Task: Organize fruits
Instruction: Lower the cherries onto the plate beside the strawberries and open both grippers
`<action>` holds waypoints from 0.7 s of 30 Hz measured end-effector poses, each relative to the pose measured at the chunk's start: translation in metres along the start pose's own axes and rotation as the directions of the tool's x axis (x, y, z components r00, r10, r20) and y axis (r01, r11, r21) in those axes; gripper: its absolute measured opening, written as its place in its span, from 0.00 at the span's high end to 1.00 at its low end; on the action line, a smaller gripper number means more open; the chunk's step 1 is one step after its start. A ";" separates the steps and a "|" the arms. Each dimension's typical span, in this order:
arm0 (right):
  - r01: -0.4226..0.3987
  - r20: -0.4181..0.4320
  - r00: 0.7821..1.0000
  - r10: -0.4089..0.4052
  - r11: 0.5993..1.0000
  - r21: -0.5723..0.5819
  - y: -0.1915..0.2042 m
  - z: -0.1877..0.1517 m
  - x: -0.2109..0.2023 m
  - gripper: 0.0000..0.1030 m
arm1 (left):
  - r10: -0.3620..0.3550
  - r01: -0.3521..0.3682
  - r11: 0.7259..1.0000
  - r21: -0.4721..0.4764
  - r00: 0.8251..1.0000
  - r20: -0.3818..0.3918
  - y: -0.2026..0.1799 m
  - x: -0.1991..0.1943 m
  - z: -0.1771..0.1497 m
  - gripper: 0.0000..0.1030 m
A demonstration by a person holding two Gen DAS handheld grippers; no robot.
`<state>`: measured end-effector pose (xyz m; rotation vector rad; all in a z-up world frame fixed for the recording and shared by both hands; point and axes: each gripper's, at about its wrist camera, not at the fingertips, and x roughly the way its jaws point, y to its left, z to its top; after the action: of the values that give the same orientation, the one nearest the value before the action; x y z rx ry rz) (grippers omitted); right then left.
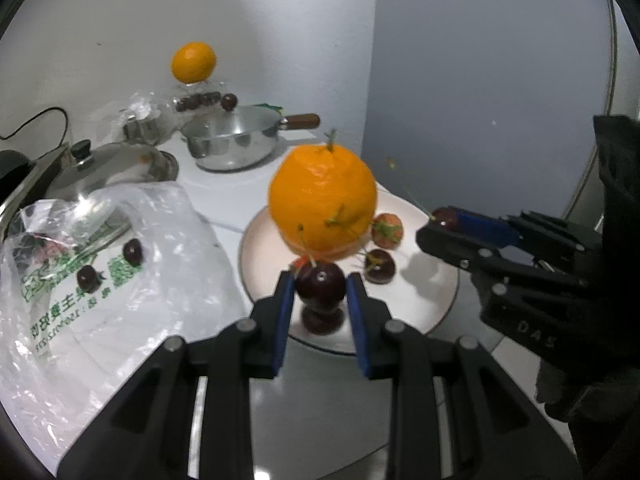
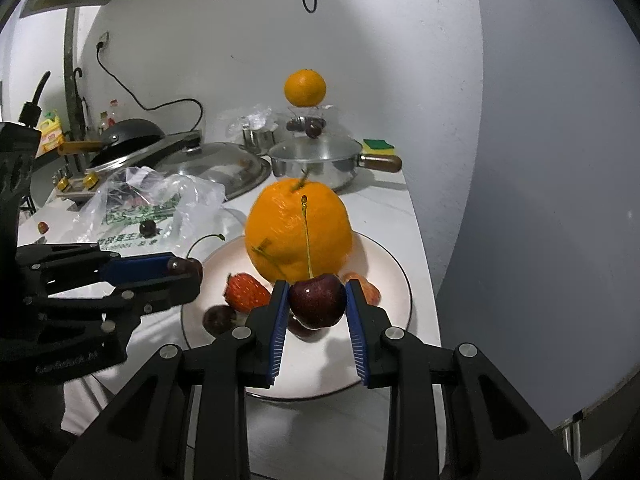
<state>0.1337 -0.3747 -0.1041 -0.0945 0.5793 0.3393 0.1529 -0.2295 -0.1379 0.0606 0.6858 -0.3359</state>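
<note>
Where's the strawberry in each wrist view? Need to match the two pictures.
Left wrist: strawberry right of centre, on the white plate, just right of the big orange.
Right wrist: strawberry left of centre, below-left of the same orange.
Shared landmark: the steel saucepan behind the plate.

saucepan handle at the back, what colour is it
Dark brown, wood-like, on the steel saucepan; the handle shows best in the left wrist view.
</note>
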 end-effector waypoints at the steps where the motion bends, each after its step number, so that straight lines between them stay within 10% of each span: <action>1: 0.000 -0.003 1.000 0.000 1.000 0.003 -0.002 -0.002 0.001 0.71 | -0.001 0.001 1.000 0.003 1.000 -0.003 -0.002 0.001 0.000 0.73; 21: -0.006 -0.064 0.998 0.005 1.000 -0.006 -0.016 -0.018 0.022 0.71 | -0.016 0.018 0.999 0.028 0.998 -0.068 -0.023 0.035 -0.003 0.73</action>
<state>0.1470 -0.3862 -0.1316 -0.1098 0.6424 0.3443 0.1687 -0.2603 -0.1613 0.0935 0.7488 -0.3614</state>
